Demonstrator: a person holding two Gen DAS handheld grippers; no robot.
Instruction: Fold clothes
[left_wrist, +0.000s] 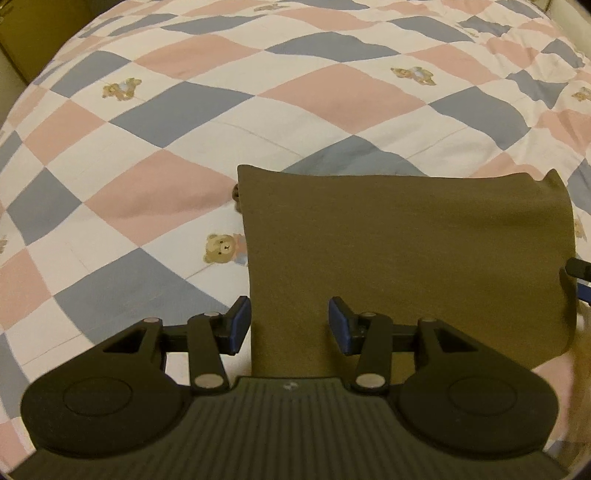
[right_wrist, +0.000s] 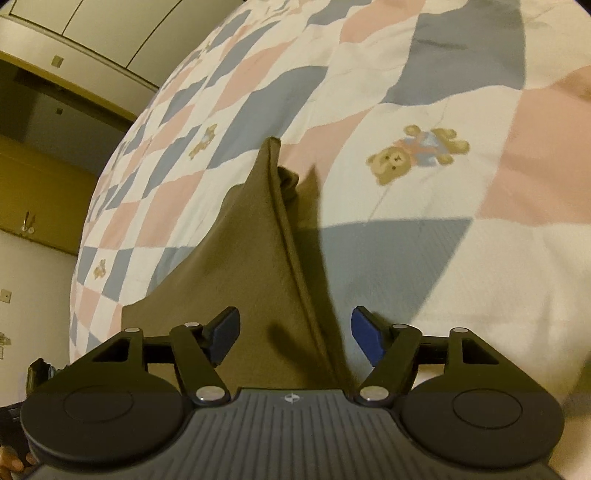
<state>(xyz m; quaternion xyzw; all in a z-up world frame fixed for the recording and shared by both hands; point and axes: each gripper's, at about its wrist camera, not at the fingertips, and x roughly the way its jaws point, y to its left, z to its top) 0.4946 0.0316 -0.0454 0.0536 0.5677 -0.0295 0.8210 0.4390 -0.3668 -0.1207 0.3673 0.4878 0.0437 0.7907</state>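
Through the left wrist camera we are looking down on the olive garment (left_wrist: 402, 258), which is lying as a flat folded rectangle on the checked quilt (left_wrist: 184, 122). The left gripper (left_wrist: 290, 325) is hovering over the garment's near left edge with its jaws partly open; the left blue pad is sitting just off the cloth over the quilt and the right pad over the cloth, and we are seeing nothing pinched between them. At the far right a sliver of the right gripper is showing beside the garment's right edge.

Through the right wrist camera we are looking along that right edge: the olive cloth is running away from us as a long folded ridge, with a small bunched corner at its far end. The right gripper (right_wrist: 295, 338) is standing with jaws wide apart, straddling the ridge, pads clear of the cloth and holding nothing.

We are judging the garment soft, light and limp, a matt knit-like fabric that will sag and slide on the quilt unless it is pinched through all layers. The near corners look the best places to grip, so the layers stay aligned. The quilt is puffy and wrinkled, in pink, blue and white diamonds with printed teddy bears (right_wrist: 413, 153).
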